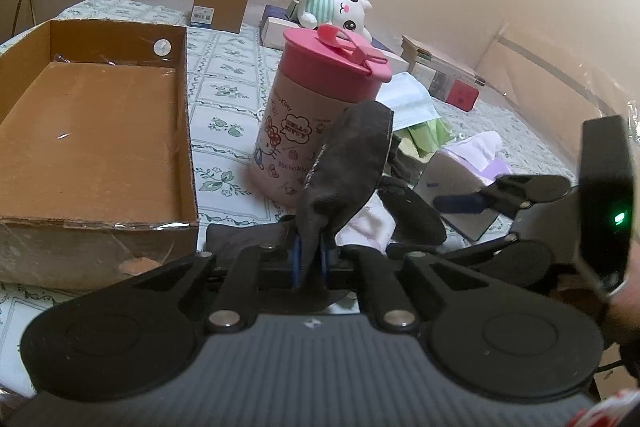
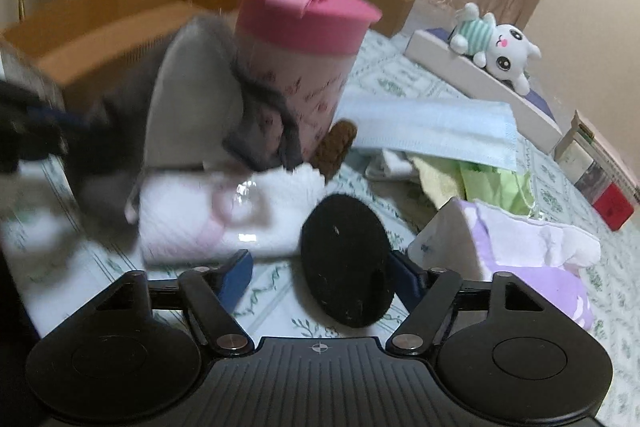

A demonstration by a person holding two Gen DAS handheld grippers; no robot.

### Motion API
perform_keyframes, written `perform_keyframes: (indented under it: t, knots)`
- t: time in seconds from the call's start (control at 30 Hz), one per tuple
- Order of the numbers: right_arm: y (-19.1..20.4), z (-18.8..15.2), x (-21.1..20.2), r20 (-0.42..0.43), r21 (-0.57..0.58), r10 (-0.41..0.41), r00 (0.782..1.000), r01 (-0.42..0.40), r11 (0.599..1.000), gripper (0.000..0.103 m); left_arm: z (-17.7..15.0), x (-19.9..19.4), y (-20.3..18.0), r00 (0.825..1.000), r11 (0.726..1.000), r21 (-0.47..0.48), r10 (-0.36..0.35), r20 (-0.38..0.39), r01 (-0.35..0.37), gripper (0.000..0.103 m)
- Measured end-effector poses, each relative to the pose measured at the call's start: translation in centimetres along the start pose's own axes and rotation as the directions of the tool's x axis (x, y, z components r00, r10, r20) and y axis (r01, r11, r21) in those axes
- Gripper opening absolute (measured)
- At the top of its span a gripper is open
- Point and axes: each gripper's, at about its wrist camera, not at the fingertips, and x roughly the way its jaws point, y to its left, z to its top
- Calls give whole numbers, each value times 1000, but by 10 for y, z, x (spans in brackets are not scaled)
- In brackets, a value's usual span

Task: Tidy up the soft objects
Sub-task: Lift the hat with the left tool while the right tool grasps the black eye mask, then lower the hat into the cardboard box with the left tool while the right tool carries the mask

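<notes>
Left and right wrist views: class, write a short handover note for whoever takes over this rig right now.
Left gripper: shut on a dark sock, lifted beside the pink-lidded cup.
Right gripper: open, low over the tablecloth, a second dark sock between its fingers but not pinched.
Cardboard box: open, nothing in it yet.
On the table: white towel, blue face mask, green cloth, tissue pack, plush toy.
Done: one sock picked up.
Left: probably close on the second sock, box both, then the other soft things.
</notes>
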Motion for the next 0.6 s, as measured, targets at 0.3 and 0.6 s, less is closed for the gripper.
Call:
perform_keyframes:
  t: [0.3,0.6]
  knots:
    - [-3,1,-14,45,7,-87,995,86,996,14,7,-14,-4,1000,1000,6,-6,23,6,5]
    - [-8,2,-70,121,116,-116,986,102,988,12,14,-41,-21,997,999,33,-16,74,13,5]
